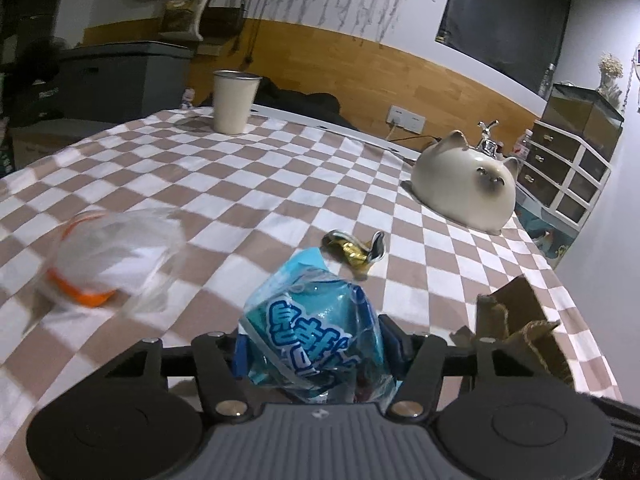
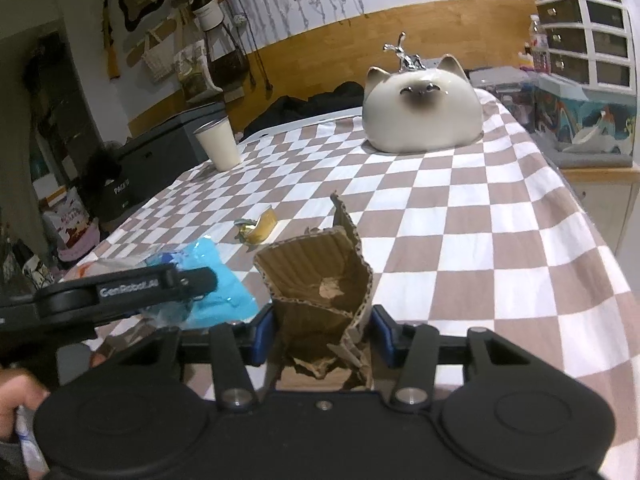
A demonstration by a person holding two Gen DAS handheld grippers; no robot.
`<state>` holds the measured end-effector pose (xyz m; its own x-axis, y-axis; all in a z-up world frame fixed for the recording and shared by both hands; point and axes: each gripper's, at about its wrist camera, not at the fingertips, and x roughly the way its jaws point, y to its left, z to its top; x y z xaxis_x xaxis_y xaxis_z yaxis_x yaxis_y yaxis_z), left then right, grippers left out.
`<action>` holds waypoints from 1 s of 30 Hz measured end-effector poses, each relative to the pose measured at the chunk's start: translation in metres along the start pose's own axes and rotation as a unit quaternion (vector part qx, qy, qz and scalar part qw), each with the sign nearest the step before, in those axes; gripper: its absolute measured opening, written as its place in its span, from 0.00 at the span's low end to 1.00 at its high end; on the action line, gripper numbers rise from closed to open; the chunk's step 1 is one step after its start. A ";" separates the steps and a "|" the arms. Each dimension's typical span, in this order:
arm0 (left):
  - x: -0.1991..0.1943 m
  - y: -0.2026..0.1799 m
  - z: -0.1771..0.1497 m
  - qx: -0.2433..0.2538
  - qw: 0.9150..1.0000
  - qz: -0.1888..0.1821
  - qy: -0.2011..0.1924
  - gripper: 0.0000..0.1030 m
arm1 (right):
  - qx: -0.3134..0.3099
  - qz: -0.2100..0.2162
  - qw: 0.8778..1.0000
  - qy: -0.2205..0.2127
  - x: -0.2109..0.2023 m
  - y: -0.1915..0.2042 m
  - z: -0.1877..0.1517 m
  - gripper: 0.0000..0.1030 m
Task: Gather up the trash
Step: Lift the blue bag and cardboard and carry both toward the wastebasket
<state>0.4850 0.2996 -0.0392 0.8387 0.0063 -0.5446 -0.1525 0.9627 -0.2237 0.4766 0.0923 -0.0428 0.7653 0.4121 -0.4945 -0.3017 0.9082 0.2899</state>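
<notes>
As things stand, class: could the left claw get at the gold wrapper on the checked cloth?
Probably not yet. The left claw is full, with a blue plastic packet between its fingers. The gold wrapper lies just ahead on open cloth with nothing around it, so the path looks free once the packet is dropped.

The left gripper (image 1: 316, 356) is a matte black and dark grey tool. Behind the jaws sits a grey ribbed central plate with a small screw at its front edge, flanked by two round black discs with recessed circles. Black linkage arms run forward from silver pivot bolts to a black crossbar, and the jaws carry blue pads. The right gripper (image 2: 322, 336) has the same build, all black behind the jaws, with silver bolts, a small centre screw and blue pads. Seen from the right wrist camera, the left gripper's black side arm bears white lettering reading "GenRobot.AI".
</notes>
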 end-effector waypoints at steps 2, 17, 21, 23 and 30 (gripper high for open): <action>-0.011 -0.001 -0.006 0.008 1.000 0.010 -0.004 0.58 | -0.013 -0.002 1.000 -0.005 -0.008 0.003 -0.003 0.49; -0.119 -0.032 -0.059 0.066 0.997 0.033 -0.031 0.56 | -0.031 0.005 0.999 -0.009 -0.084 0.002 -0.035 0.49; -0.143 -0.039 -0.075 0.072 0.996 0.038 -0.032 0.55 | -0.039 0.005 0.999 -0.014 -0.109 0.002 -0.041 0.49; -0.155 -0.043 -0.080 0.076 0.996 0.043 -0.035 0.55 | -0.042 0.006 0.999 -0.019 -0.123 0.002 -0.043 0.49; -0.196 -0.057 -0.092 0.087 0.993 0.054 -0.051 0.55 | -0.056 -0.002 0.998 -0.032 -0.167 -0.002 -0.053 0.49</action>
<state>0.2808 0.2188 0.0060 0.8727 0.1301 -0.4705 -0.1584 0.9871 -0.0209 0.3196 0.0251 -0.0041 0.7998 0.4067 -0.4415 -0.3577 0.9136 0.1936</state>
